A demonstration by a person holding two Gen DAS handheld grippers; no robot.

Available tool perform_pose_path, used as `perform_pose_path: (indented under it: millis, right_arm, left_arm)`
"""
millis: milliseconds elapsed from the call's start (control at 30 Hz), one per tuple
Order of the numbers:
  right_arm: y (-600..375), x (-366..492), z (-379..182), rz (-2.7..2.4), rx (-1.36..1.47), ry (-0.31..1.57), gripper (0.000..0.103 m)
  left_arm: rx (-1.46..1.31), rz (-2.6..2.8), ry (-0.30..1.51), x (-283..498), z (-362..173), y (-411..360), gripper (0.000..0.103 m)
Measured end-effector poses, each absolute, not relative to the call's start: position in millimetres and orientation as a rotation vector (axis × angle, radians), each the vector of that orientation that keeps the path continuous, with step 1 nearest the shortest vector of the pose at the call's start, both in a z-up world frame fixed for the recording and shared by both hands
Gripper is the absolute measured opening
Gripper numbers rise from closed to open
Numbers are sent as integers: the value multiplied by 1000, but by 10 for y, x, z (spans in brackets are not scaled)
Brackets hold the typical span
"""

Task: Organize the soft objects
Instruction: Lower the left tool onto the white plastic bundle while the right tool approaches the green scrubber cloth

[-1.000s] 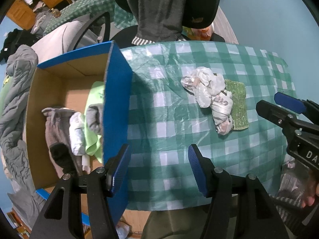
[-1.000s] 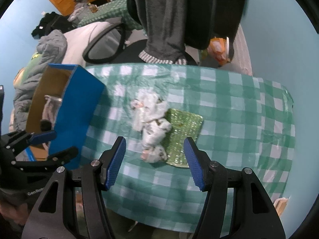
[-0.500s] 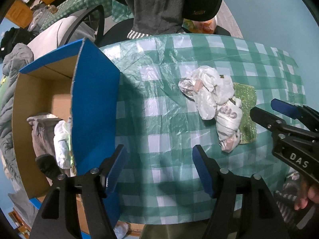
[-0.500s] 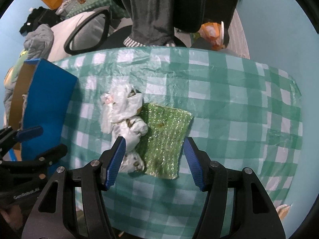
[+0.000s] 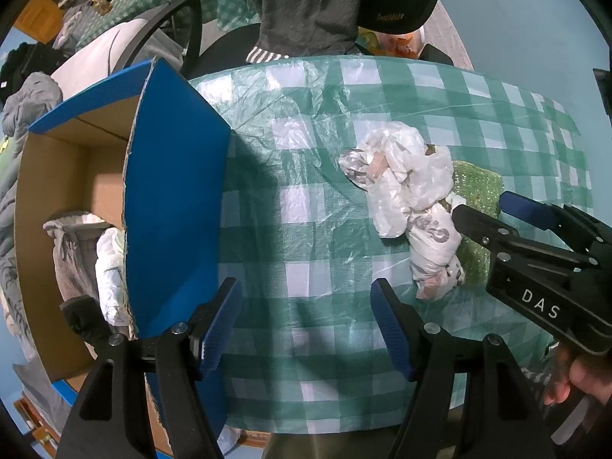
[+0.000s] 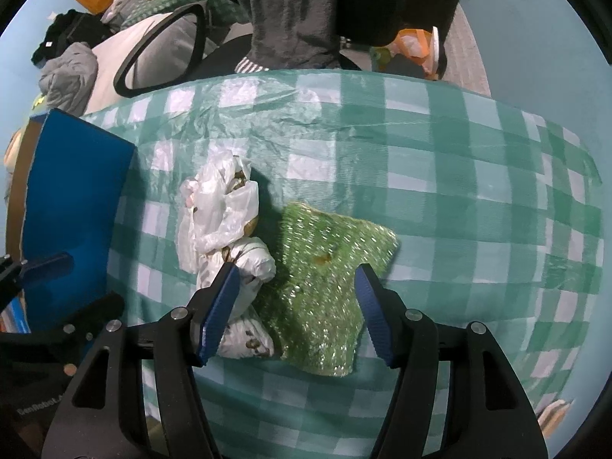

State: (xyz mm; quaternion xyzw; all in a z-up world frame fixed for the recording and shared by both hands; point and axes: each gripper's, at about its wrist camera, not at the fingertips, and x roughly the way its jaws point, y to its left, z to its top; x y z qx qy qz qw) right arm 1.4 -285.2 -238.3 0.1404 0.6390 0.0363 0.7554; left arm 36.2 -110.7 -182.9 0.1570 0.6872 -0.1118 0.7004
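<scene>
A glittery green cloth (image 6: 329, 279) lies flat on the green checked tablecloth (image 6: 459, 176), with crumpled white plastic bags (image 6: 225, 225) against its left side. My right gripper (image 6: 296, 311) is open, its jaws straddling the cloth's near part just above it. In the left wrist view the bags (image 5: 405, 191) and cloth (image 5: 478, 183) lie right of centre, with the right gripper (image 5: 485, 210) over them. My left gripper (image 5: 308, 323) is open and empty above the tablecloth, beside the blue cardboard box (image 5: 168, 206).
The box holds grey and white soft items (image 5: 76, 252). An office chair draped with a grey garment (image 6: 290, 11) stands behind the table. Piled clothes (image 6: 69, 72) lie at far left. The table's near edge (image 5: 306, 426) is close below the left gripper.
My right gripper has moved forward and down over the green cloth, which now lies between its jaws. My left gripper has shifted right, away from the box opening.
</scene>
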Motion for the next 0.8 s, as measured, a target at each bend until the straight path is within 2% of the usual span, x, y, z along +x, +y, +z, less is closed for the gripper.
perform_pose_path:
  millis: [300,800]
  right_arm:
    - [-3040,-70,-2371,8,363,1381,63]
    - [-3027,-120,-2623,-27,281,1457,63]
  left_arm:
    - [348,-255,1539,395,-1854,-1128,72]
    - [367,-274,1552,427,-1862,-1244,73]
